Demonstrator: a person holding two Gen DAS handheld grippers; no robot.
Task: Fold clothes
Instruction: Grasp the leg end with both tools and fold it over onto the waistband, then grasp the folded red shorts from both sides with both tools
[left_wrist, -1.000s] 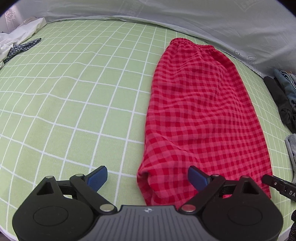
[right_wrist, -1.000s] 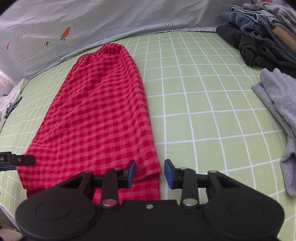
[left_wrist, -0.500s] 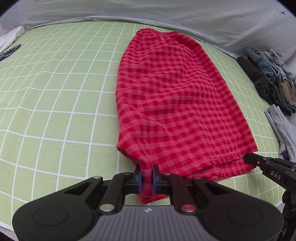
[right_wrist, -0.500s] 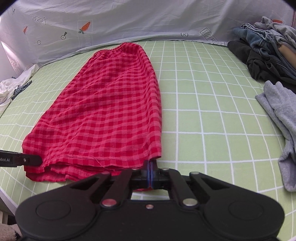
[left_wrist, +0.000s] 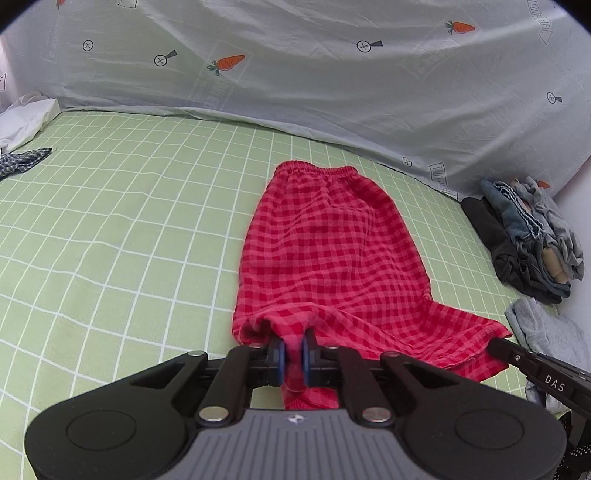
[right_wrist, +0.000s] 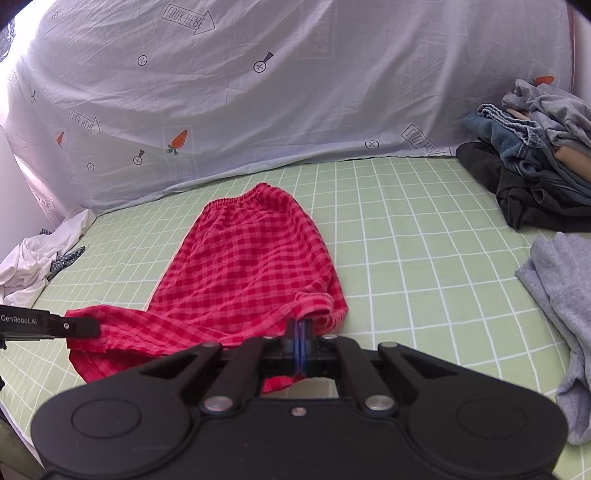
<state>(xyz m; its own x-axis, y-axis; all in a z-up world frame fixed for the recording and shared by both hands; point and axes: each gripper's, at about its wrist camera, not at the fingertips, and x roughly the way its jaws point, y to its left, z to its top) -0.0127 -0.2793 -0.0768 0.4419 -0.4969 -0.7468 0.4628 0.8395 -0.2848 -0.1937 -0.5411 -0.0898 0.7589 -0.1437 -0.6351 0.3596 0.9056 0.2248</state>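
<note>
Nearest: left gripper (left_wrist: 291, 360) clamped tight on the near left corner of the red trousers (left_wrist: 332, 254), blue pads pinching a bunched wad of hem. Right gripper (right_wrist: 300, 345) likewise closed hard on the near right corner, pads almost meeting with a thin fold of cloth between. Each gripper's finger visible in the other's view, at the opposite end of the hem.

Just beyond: near hem lifted clear of the bed (left_wrist: 110, 229), sagging between the two grips, with a loose fold rolled under at either side. Rest of the trousers flat on the green checked sheet, laid lengthwise and already doubled leg on leg as far as can be judged, elastic waistband (left_wrist: 317, 170) farthest away.

Well apart: grey garment (right_wrist: 565, 295) and a dark heap of clothes (right_wrist: 535, 162) to the right, white cloth (right_wrist: 33, 254) to the left, printed sheet (right_wrist: 258, 92) hung behind.

Step in hand, by judgement: an end-to-end fold, hem raised and held at both corners.

Next move calls for carrying both corners forward together, level and equally spaced, towards the waistband; keeping the hem taut enough to avoid the sag dragging; setting the corners down square on the waistband edge before letting go.
</note>
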